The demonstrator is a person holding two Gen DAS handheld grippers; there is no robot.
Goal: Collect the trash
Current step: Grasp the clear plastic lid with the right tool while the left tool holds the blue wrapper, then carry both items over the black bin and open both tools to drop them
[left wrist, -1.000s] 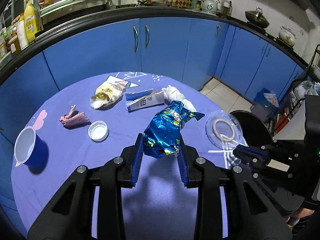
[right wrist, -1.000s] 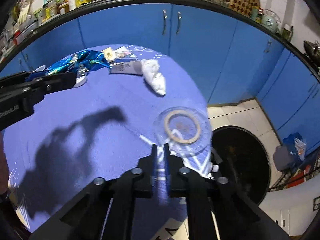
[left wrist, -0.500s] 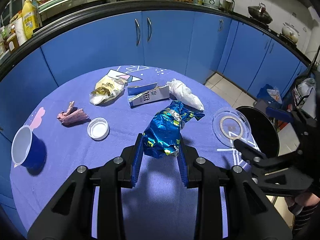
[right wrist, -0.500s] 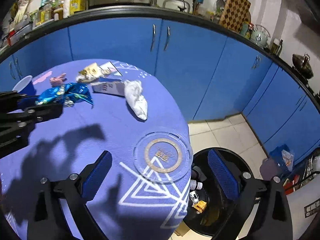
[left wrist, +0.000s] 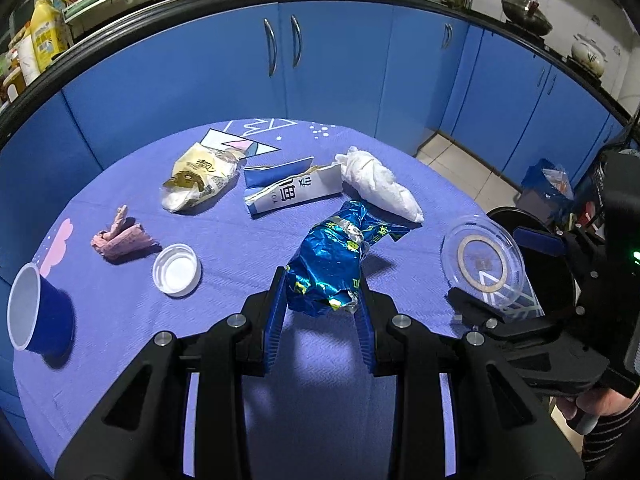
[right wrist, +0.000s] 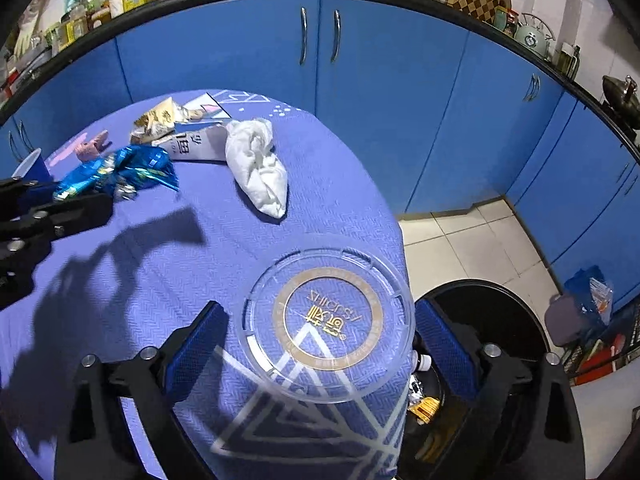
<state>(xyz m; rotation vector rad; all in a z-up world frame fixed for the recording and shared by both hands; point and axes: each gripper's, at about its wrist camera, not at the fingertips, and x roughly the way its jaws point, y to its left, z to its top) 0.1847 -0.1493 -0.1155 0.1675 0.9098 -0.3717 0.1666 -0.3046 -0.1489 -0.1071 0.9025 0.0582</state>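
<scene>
While the left gripper (left wrist: 322, 312) clamps the crinkly blue foil snack wrapper (left wrist: 330, 266) at centre frame, the right gripper (right wrist: 320, 344) gapes around the clear round plastic lid (right wrist: 326, 322), light, slippery, likely best pinched at its rim.

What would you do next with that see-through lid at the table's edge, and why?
Probably close the right gripper on the clear plastic lid. Its blue pads sit wide open on either side of the lid, not yet touching it, and the black bin waits just beyond the edge. The left gripper already grips the blue foil wrapper.
</scene>
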